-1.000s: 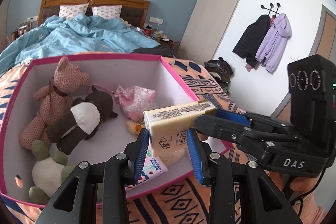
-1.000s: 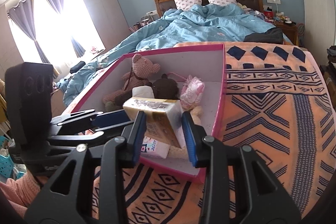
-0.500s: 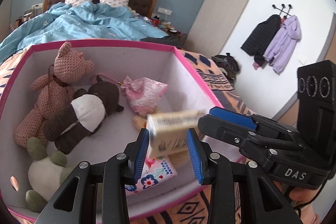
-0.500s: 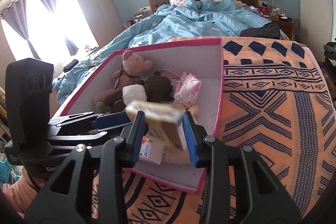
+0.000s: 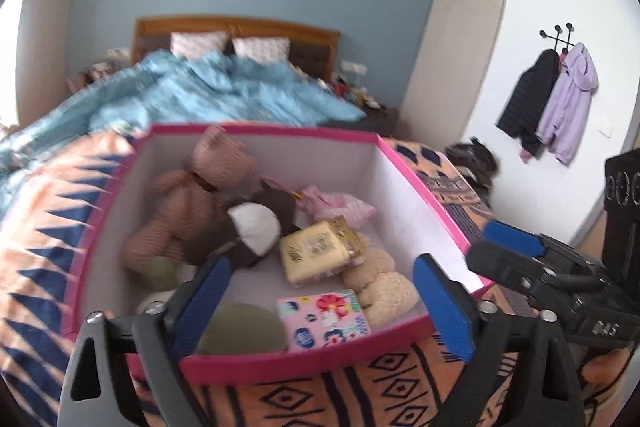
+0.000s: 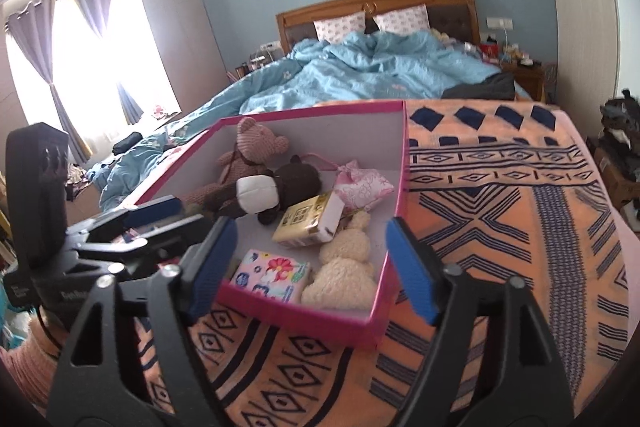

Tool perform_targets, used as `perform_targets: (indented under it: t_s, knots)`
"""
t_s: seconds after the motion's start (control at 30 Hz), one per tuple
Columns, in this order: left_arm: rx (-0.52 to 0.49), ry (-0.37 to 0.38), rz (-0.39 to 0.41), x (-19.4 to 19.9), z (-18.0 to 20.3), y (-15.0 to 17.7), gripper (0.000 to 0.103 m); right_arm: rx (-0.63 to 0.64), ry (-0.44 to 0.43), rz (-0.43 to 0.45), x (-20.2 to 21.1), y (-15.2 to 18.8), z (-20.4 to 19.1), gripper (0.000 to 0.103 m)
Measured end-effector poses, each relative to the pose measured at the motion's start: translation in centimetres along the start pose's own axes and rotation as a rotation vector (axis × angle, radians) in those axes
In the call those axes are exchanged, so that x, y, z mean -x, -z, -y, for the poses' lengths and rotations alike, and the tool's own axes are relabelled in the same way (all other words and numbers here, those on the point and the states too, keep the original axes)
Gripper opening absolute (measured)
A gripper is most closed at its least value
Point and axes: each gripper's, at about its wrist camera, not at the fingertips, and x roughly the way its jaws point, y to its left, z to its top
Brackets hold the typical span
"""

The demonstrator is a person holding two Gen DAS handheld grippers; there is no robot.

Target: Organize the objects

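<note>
Tissue pack (image 5: 314, 255), the yellow one, lies inside the pink box (image 5: 424, 203), tilted against the cream plush (image 5: 380, 287) and just in front of the dark brown bear (image 5: 256, 227), and neither claw grips it. Our left claw (image 5: 322, 303) has its jaws opening, blue pads spread wide on either side of the box's near rim with nothing between them but air; our right claw (image 6: 310, 259) is likewise opening and empty, hanging over the near corner of the box. Seen from the right wrist, the pack (image 6: 308, 221) rests on its broad face with one end propped up, the floral tissue pack (image 6: 272, 273) lying flat nearer to us. We judge the step in hand to be the release and withdrawal. To do it well, we let both pairs of jaws finish spreading before we pull away, so that no pad drags the wrapper. We draw each claw up and toward us, clear of the pink rim, because a finger catching that thin wall could shift the box on the patterned blanket (image 6: 500, 227). We keep the two claws apart as they retreat, since they sit close side by side. The tan bear (image 5: 192, 195) and pink pouch (image 5: 344, 207) sit farther back and need no touching.
</note>
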Motion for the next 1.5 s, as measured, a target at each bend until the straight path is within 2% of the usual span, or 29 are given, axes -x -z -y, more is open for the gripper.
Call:
perform_targets:
  t_s: [0.03,0.07,0.1,0.2,0.47,0.6,0.8,0.9,1.03,1.23,1.5]
  knots:
    - [-0.009,-0.017,0.024,0.8,0.1,0.2,0.096,0.009,0.004,0.010,0.6,0.4,-0.4,0.087]
    - [-0.017,-0.033,0.041,1.5,0.1,0.5,0.103,0.017,0.008,0.017,1.0,0.8,-0.7,0.092]
    - [-0.024,-0.055,0.056,2.3,0.1,0.8,0.103,0.022,0.013,0.028,1.5,1.3,-1.1,0.098]
    - [-0.047,-0.107,0.064,3.5,0.2,2.0,0.103,0.040,0.006,0.041,2.4,3.1,-2.0,0.103]
    - [-0.014,-0.196,-0.035,4.7,-0.9,6.1,0.103,0.083,0.032,-0.018,2.8,7.4,-4.5,0.103]
    - [0.013,-0.183,-0.064,5.1,-1.5,7.6,0.103,0.084,0.036,-0.037,2.5,8.6,-4.9,0.103]
    - [-0.038,-0.194,-0.075,5.6,-0.4,8.6,0.103,0.090,0.045,-0.050,2.4,9.4,-5.3,0.103]
    - [-0.018,-0.170,-0.095,5.2,-0.5,8.9,0.103,0.090,0.042,-0.056,2.3,9.7,-5.4,0.103]
    - [-0.006,-0.171,-0.091,5.2,-0.8,9.1,0.103,0.080,0.051,-0.069,2.3,9.9,-5.0,0.103]
    - [0.005,-0.172,-0.138,4.3,-0.7,9.5,0.103,0.062,0.042,-0.083,2.1,10.1,-4.6,0.103]
    - [-0.006,-0.191,-0.110,4.5,-0.6,9.7,0.103,0.069,0.036,-0.084,2.1,10.1,-4.8,0.103]
